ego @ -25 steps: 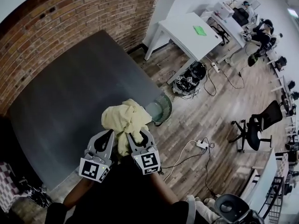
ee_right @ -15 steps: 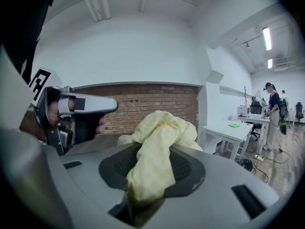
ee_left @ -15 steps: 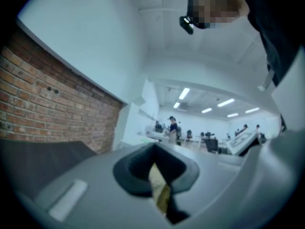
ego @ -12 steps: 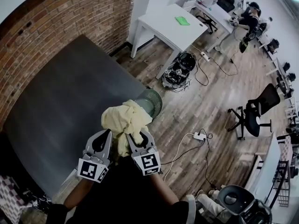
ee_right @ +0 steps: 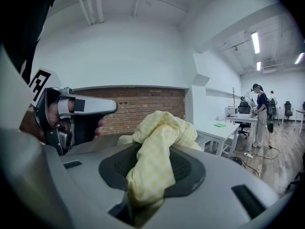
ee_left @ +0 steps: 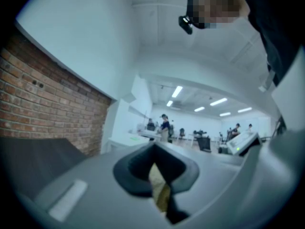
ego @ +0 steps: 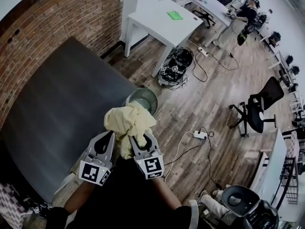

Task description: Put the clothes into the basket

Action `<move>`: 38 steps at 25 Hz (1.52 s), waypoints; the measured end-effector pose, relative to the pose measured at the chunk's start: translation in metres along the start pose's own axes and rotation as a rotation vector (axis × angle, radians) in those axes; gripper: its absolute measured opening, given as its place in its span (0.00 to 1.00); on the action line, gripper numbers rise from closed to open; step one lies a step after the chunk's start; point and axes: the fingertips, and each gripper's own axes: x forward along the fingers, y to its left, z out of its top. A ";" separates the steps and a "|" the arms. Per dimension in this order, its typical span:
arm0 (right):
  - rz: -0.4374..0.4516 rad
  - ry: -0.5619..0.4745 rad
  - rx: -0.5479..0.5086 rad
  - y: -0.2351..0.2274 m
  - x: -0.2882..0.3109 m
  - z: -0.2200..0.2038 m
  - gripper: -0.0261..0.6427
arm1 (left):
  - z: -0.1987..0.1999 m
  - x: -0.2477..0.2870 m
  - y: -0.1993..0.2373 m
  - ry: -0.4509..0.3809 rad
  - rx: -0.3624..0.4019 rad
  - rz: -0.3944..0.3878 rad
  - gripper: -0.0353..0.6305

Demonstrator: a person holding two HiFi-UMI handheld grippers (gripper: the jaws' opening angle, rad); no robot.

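A crumpled pale-yellow cloth (ego: pixel 127 123) hangs in the air between my two grippers. In the right gripper view the cloth (ee_right: pixel 159 151) bulges out from between the dark pads, and my right gripper (ee_right: pixel 151 178) is shut on it. My left gripper (ee_left: pixel 158 182) is shut too, with a thin strip of the yellow cloth (ee_left: pixel 160 190) pinched in the narrow gap. From the head view, the left gripper (ego: pixel 110 136) and right gripper (ego: pixel 138 138) sit side by side under the bundle. The round mesh basket (ego: pixel 144 97) stands on the floor just beyond the cloth, partly hidden by it.
The dark grey table (ego: pixel 57 99) fills the left, with a brick wall (ego: pixel 57 18) behind it. On the wooden floor lie a power strip with cables (ego: pixel 198 135) and a black bundle of gear (ego: pixel 172 67). A white desk (ego: pixel 159 20) and an office chair (ego: pixel 257 113) stand farther off.
Both grippers have carried the cloth off the table's edge. The basket has come closer in the head view and now sits right behind the bundle. The grip looks the same.
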 end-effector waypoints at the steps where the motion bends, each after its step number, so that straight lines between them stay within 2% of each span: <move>1: -0.007 -0.001 0.001 -0.004 -0.003 -0.001 0.24 | -0.001 0.002 -0.005 0.002 0.000 -0.007 0.06; 6: -0.055 0.001 0.016 -0.026 -0.021 -0.006 0.24 | -0.008 0.013 -0.024 0.020 0.002 -0.043 0.06; 14: -0.144 0.001 0.043 -0.057 -0.027 -0.011 0.24 | -0.011 0.036 -0.029 0.039 0.000 -0.098 0.06; 25: -0.279 0.031 0.069 -0.115 -0.003 -0.007 0.24 | -0.006 0.120 -0.015 0.043 -0.024 -0.232 0.06; 38: -0.381 0.046 0.134 -0.182 0.034 -0.016 0.24 | -0.025 0.202 0.012 0.099 -0.042 -0.281 0.06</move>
